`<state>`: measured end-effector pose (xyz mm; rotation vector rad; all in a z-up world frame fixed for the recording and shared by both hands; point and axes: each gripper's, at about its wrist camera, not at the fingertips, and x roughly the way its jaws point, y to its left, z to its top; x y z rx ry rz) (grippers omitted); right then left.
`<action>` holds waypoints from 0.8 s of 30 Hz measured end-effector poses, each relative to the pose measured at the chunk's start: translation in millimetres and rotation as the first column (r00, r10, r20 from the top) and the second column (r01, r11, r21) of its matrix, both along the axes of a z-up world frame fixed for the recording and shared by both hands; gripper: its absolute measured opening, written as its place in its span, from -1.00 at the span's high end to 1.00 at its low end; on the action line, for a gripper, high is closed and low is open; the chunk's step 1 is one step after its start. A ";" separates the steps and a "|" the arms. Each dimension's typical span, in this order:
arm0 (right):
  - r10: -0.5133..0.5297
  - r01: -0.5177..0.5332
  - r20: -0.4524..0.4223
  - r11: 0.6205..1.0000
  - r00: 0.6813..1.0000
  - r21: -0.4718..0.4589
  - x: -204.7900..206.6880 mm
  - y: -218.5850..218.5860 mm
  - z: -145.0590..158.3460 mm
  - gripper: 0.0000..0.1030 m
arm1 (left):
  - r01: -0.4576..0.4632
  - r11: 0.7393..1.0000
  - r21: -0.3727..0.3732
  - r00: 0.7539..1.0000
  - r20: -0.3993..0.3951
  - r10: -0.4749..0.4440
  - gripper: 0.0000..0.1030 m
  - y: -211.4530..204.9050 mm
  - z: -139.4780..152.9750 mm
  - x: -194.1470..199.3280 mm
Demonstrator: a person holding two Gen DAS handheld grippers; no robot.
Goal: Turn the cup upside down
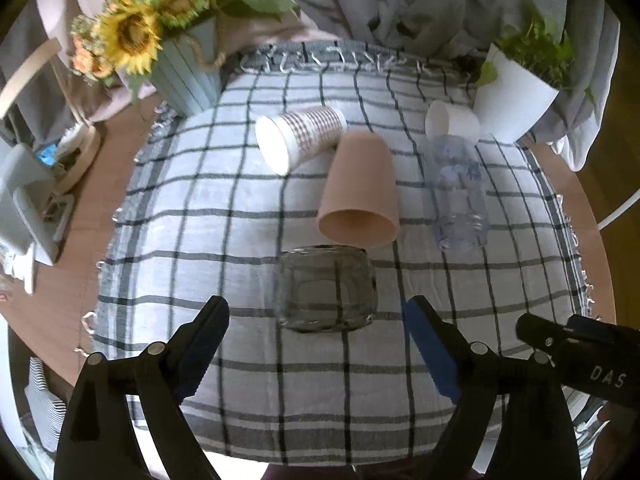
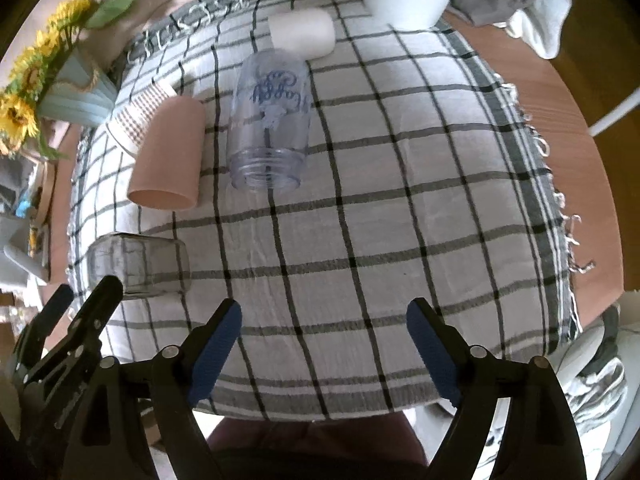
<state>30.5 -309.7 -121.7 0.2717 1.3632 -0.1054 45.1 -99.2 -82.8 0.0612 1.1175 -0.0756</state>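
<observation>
The glass (image 1: pixel 326 290) lies on its side on the checked cloth (image 1: pixel 200 208), at the near middle of the table, its mouth seemingly toward the near edge. It looks the likeliest cup for this flip, since it sits straight ahead of the left claw (image 1: pixel 316 344), just beyond the fingertips and centred between them. That claw is spread wide and holds nothing; the opening looks broader than the glass, so a forward push would likely take it across the body.

Just behind the glass, nearly touching it, the pink cup (image 1: pixel 360 192) lies on its side with its mouth toward the near edge. Far left of that is the patterned cup (image 1: pixel 300 136), also tipped over. To the right lies the clear bottle (image 1: pixel 458 192), and beyond it the white cup (image 1: pixel 452 122), both down too.

The right claw (image 2: pixel 324 344) is also wide and empty, hanging over bare cloth right of the glass (image 2: pixel 138 266), probably waiting clear.

A sunflower pot (image 1: pixel 188 76) stands far left, a white planter (image 1: pixel 514 92) far right.
</observation>
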 end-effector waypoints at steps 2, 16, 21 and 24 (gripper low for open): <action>-0.010 0.010 0.033 1.000 0.999 -0.004 -6.3 2.1 9.8 -0.66 | -0.005 1.000 0.008 1.000 0.026 0.005 -0.93 6.0 7.7 -5.4; 0.069 -0.047 0.272 0.995 0.960 -0.085 -43.8 64.5 62.7 -0.76 | -0.093 0.996 0.008 0.990 0.109 0.091 -0.98 63.9 38.2 -35.1; 0.076 -0.032 0.345 0.991 0.936 -0.132 -55.4 87.3 70.3 -0.76 | -0.139 0.990 -0.014 0.980 0.142 0.140 -0.99 87.8 46.0 -42.7; 0.081 -0.041 0.353 0.992 0.932 -0.118 -60.7 97.3 72.9 -0.77 | -0.165 0.986 -0.037 0.974 0.150 0.169 -0.99 102.8 49.4 -47.1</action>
